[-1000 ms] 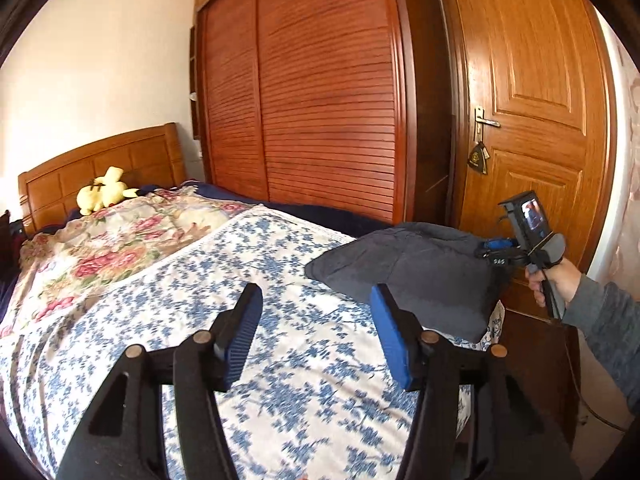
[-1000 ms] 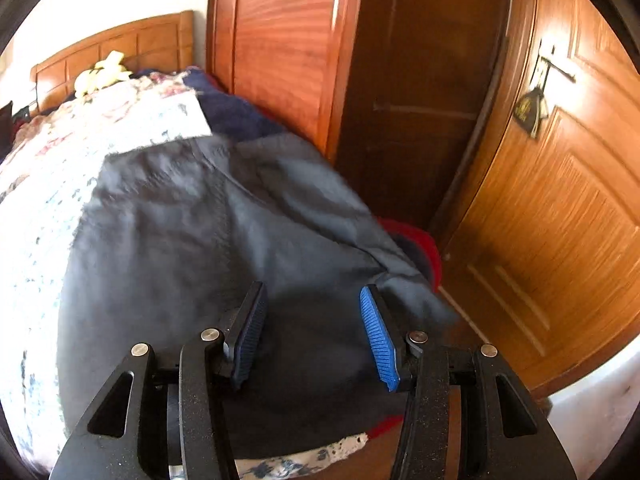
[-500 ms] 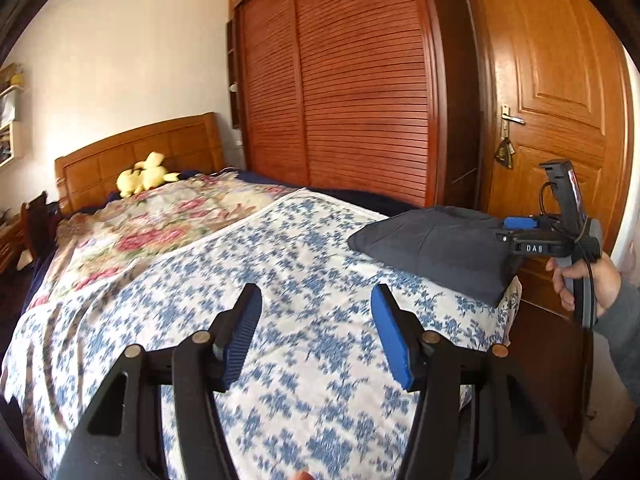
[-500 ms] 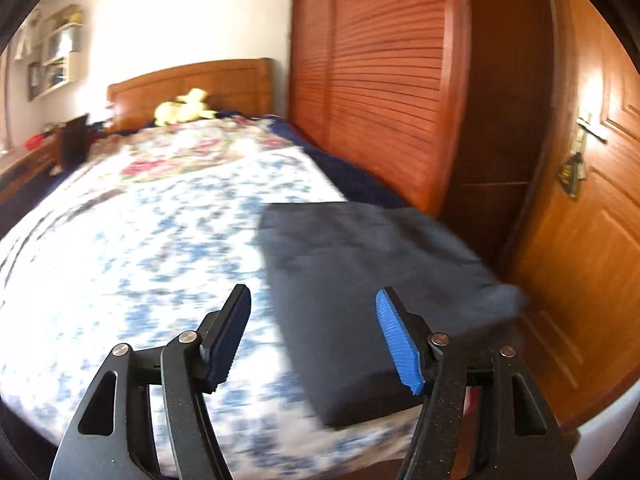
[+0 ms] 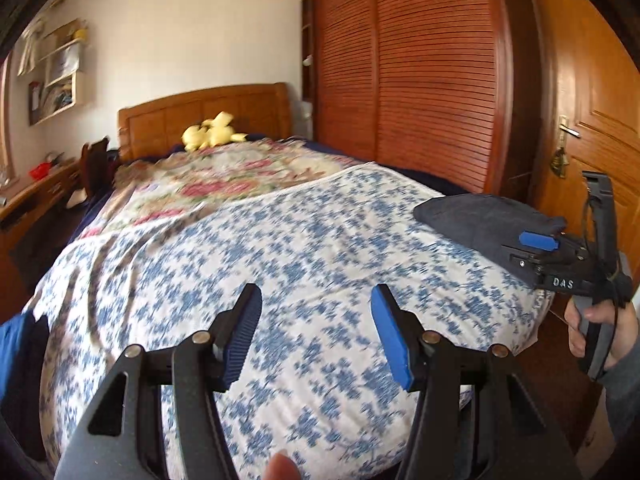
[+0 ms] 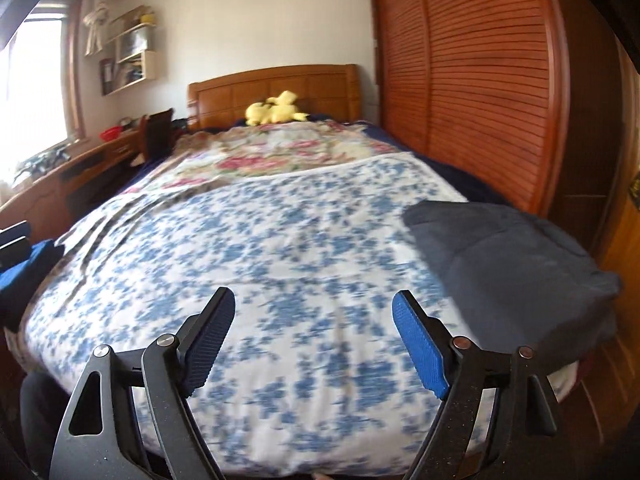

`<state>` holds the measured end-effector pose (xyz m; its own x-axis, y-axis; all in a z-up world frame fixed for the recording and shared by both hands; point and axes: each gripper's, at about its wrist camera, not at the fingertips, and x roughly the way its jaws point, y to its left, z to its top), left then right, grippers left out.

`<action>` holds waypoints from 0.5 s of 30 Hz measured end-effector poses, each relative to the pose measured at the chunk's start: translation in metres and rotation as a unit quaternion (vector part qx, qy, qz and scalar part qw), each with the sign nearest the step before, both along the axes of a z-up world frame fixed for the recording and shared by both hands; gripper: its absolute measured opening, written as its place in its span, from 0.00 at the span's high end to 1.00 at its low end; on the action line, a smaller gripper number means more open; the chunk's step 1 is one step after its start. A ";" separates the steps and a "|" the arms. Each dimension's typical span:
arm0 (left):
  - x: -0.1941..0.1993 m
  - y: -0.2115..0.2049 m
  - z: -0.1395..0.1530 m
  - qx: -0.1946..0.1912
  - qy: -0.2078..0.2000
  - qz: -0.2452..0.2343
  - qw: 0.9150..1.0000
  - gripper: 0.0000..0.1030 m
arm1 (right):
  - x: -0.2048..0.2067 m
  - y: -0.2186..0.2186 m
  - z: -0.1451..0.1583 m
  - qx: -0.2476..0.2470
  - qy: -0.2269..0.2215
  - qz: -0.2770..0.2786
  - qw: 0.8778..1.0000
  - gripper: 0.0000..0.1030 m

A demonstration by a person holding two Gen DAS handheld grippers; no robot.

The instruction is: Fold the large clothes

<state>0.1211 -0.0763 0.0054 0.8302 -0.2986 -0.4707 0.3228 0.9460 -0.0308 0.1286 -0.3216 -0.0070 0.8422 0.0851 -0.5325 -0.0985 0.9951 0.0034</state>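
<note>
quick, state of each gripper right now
left gripper: open, nothing between the pads.
right gripper: open and empty, jaws just been opening; dark folded garment lies apart on the bed.

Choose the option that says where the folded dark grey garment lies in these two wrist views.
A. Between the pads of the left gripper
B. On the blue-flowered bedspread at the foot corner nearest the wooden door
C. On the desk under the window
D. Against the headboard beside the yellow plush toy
B. The folded dark grey garment rests on the blue-flowered bedspread at the foot corner by the wooden door; neither gripper holds it.
</note>
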 end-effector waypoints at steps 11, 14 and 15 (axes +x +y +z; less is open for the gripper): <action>0.006 0.046 -0.044 -0.014 0.029 0.062 0.998 0.46 | 0.013 0.077 -0.036 -0.003 0.025 0.066 0.998 0.20; 0.003 0.055 -0.055 -0.007 0.036 0.080 0.996 0.46 | 0.013 0.091 -0.043 -0.001 0.023 0.074 0.997 0.20; 0.001 0.058 -0.057 -0.005 0.039 0.084 0.996 0.46 | 0.012 0.095 -0.044 0.001 0.024 0.077 0.997 0.20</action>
